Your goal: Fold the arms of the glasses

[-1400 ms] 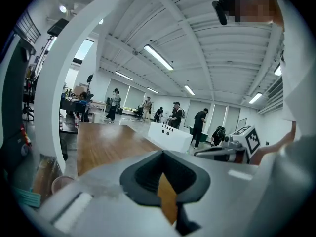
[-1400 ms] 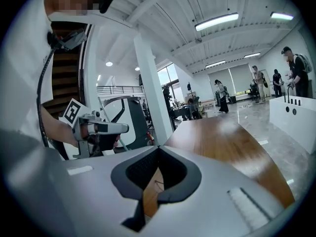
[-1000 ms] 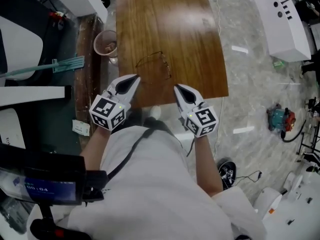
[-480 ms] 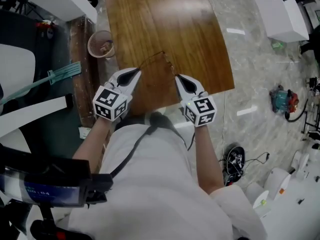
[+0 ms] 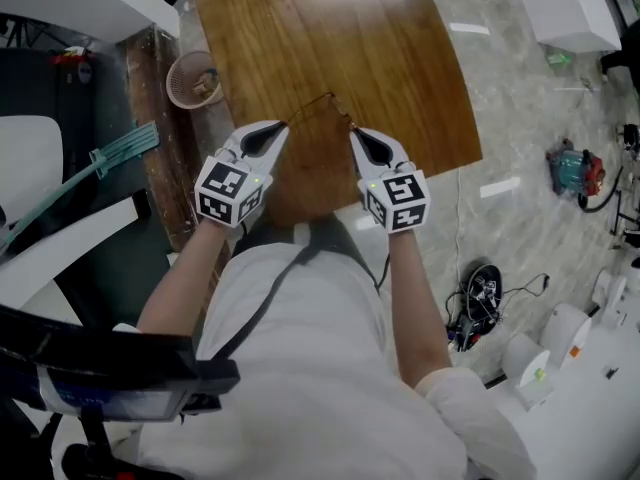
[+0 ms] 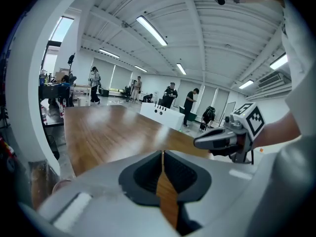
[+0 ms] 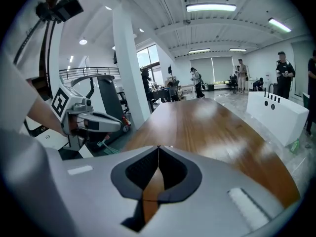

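Left gripper (image 5: pixel 279 126) jaws just cracking open, nothing between; right gripper (image 5: pixel 354 132) pinched closed, empty; both near wire glasses (image 5: pixel 322 100) on wooden table (image 5: pixel 400 58)

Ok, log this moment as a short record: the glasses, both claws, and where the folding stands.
glasses: thin wire frame lying on the wooden table, near its front edge
left claw: at the frame's left end; jaws have just been opening, only a crack apart, nothing between them
right claw: at the frame's right end; shut, empty
contact: too fine to tell whether either claw touches the frame
folding: apparently not begun; neither arm is gripped
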Demonstrator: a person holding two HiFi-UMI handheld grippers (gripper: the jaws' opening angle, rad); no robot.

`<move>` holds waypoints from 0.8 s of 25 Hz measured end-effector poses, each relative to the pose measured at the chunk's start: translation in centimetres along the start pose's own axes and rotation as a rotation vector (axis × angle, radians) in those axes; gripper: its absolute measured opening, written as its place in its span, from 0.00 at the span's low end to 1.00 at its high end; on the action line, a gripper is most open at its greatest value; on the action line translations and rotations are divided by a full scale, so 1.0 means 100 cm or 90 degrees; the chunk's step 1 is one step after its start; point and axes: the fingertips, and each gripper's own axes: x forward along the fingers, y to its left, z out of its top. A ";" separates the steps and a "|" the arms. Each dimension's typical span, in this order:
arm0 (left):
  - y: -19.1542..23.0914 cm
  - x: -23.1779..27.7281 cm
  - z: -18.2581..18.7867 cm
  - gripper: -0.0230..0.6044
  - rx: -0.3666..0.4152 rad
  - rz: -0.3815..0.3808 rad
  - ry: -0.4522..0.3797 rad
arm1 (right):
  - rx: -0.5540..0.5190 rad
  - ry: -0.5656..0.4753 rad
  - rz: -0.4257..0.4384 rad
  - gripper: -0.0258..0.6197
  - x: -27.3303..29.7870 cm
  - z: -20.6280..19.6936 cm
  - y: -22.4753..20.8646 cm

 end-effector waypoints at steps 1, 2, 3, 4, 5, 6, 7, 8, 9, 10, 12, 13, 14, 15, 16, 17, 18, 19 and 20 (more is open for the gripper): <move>0.003 0.004 -0.002 0.07 0.002 0.000 0.005 | 0.000 0.005 -0.004 0.06 0.003 -0.002 -0.002; 0.006 0.007 -0.005 0.07 0.003 -0.001 0.010 | 0.000 0.010 -0.007 0.06 0.006 -0.005 -0.003; 0.008 0.010 -0.008 0.07 0.003 -0.003 0.015 | 0.001 0.015 -0.010 0.06 0.009 -0.008 -0.004; 0.011 0.013 -0.011 0.07 0.003 -0.005 0.020 | 0.001 0.020 -0.013 0.07 0.012 -0.010 -0.005; 0.014 0.015 -0.015 0.07 0.003 -0.007 0.025 | 0.003 0.024 -0.016 0.08 0.015 -0.013 -0.005; 0.016 0.017 -0.018 0.07 0.002 -0.009 0.030 | 0.004 0.028 -0.018 0.08 0.017 -0.014 -0.005; 0.018 0.020 -0.020 0.09 0.002 -0.010 0.034 | 0.005 0.032 -0.020 0.09 0.019 -0.016 -0.007; 0.019 0.023 -0.022 0.11 0.002 -0.012 0.038 | 0.005 0.035 -0.021 0.10 0.021 -0.018 -0.008; 0.020 0.027 -0.024 0.11 0.004 -0.014 0.043 | 0.004 0.040 -0.023 0.11 0.023 -0.019 -0.011; 0.021 0.030 -0.026 0.12 0.006 -0.016 0.049 | 0.003 0.045 -0.025 0.12 0.024 -0.021 -0.014; 0.021 0.038 -0.031 0.14 0.011 -0.020 0.066 | 0.000 0.057 -0.031 0.13 0.027 -0.024 -0.021; 0.021 0.041 -0.034 0.15 0.012 -0.022 0.075 | -0.002 0.064 -0.035 0.14 0.028 -0.025 -0.025; 0.022 0.045 -0.037 0.16 0.012 -0.022 0.084 | -0.006 0.073 -0.038 0.14 0.030 -0.026 -0.029; 0.024 0.049 -0.041 0.18 0.012 -0.022 0.092 | -0.011 0.082 -0.040 0.15 0.034 -0.028 -0.032; 0.028 0.051 -0.045 0.19 0.011 -0.022 0.101 | -0.018 0.093 -0.042 0.15 0.040 -0.030 -0.035; 0.033 0.053 -0.051 0.20 0.010 -0.021 0.109 | -0.025 0.104 -0.043 0.15 0.047 -0.033 -0.035; 0.038 0.054 -0.056 0.20 0.009 -0.022 0.116 | -0.032 0.116 -0.044 0.15 0.055 -0.036 -0.035; 0.042 0.055 -0.062 0.21 0.008 -0.023 0.122 | -0.039 0.126 -0.046 0.15 0.061 -0.039 -0.035; 0.042 0.056 -0.066 0.22 0.007 -0.023 0.128 | -0.046 0.136 -0.047 0.15 0.064 -0.043 -0.035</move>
